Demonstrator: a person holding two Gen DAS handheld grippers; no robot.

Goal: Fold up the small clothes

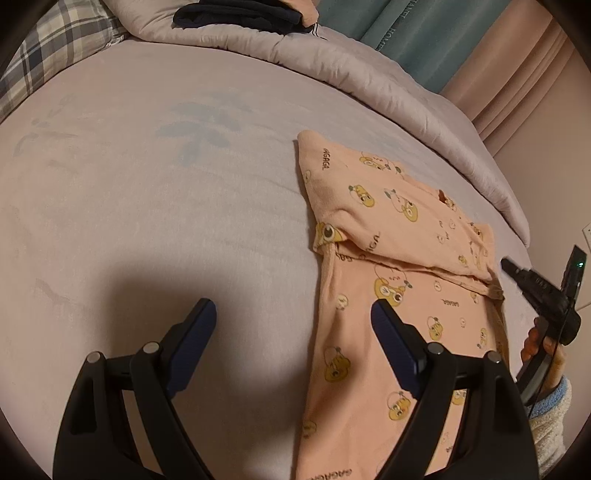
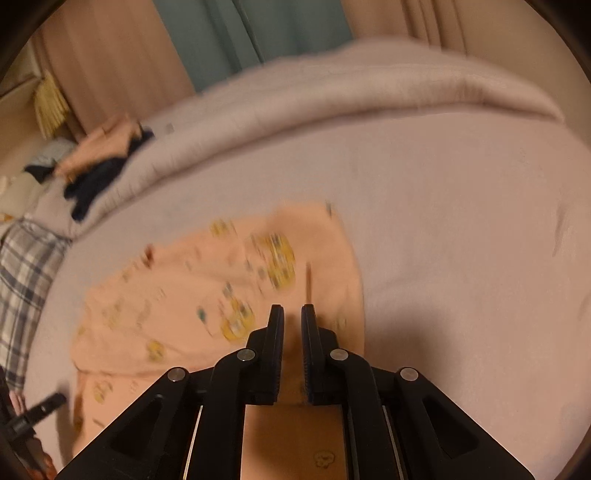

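Observation:
A small peach garment (image 1: 399, 266) printed with yellow cartoon figures lies on the pale bed sheet (image 1: 166, 184), its far part folded back over the near part. My left gripper (image 1: 293, 314) is open and empty; its right finger hangs over the garment's near part. The right gripper (image 1: 532, 284) shows at the garment's right edge. In the blurred right wrist view my right gripper (image 2: 293, 312) hovers over the garment (image 2: 192, 288), jaws a narrow gap apart. No cloth is visible between them.
A rolled grey quilt (image 1: 332, 62) runs along the far side of the bed. Dark and peach clothes (image 1: 240, 14) lie on it. A plaid pillow (image 1: 55, 48) is at the far left. Curtains (image 1: 461, 44) hang behind.

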